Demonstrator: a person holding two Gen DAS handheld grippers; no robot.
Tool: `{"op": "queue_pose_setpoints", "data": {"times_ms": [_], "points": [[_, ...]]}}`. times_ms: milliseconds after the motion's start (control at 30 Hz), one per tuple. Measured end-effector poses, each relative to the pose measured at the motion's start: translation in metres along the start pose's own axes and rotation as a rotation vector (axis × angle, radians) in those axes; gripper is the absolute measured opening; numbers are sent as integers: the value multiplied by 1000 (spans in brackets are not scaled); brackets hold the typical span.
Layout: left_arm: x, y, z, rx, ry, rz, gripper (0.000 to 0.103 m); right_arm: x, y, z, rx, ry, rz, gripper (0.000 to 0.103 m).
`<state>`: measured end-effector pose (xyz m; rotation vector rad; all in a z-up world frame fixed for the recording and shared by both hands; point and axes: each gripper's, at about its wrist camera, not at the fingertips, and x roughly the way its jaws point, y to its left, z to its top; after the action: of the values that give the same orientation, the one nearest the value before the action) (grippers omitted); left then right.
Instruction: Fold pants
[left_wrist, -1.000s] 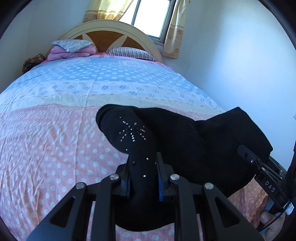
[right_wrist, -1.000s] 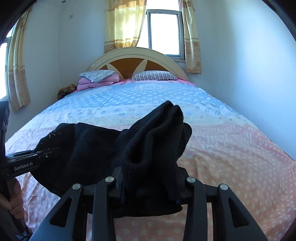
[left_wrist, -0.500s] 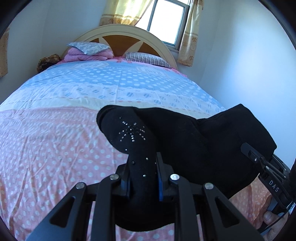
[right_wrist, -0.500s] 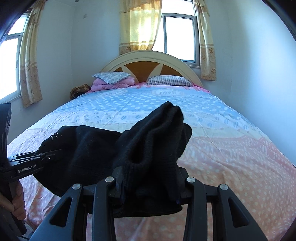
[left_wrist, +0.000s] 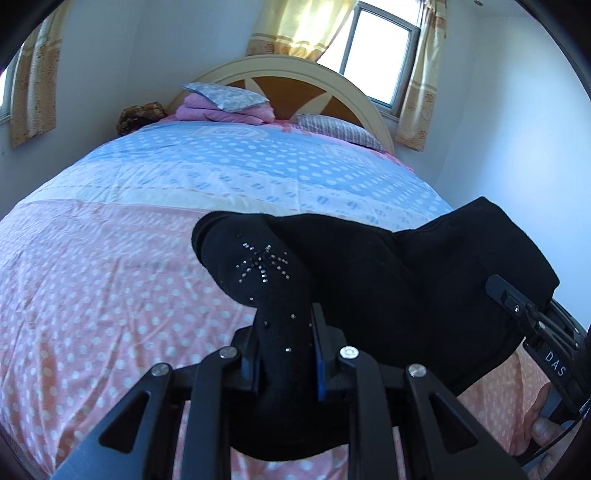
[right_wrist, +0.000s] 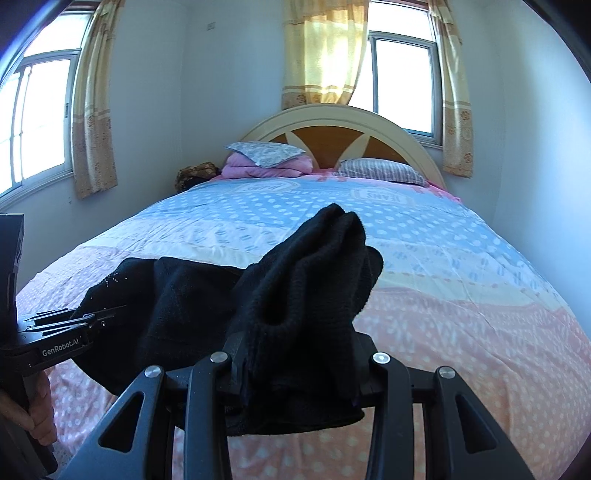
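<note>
Both wrist views have tilted up since a second ago, more wall and window visible. I keep left tongs (left_wrist: 286, 354) and right tongs (right_wrist: 299, 363) each clamped on the black pants (left_wrist: 388, 280), held stretched between them above the polka-dot bed (left_wrist: 110, 280).

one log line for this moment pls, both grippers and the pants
left gripper: shut on pants | right gripper: shut on pants | pants: bunched, held between both, above bed | fold: not yet done
</note>
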<state>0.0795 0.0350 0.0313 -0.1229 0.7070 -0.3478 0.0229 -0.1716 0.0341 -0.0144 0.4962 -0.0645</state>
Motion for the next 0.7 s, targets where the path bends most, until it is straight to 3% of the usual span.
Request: {"op": "queue_pose_setpoints", "data": {"times_ms": [700], "points": [[-24,129,7,-174,-70,242,21,76,148,43,-180,25,236,39]]}}
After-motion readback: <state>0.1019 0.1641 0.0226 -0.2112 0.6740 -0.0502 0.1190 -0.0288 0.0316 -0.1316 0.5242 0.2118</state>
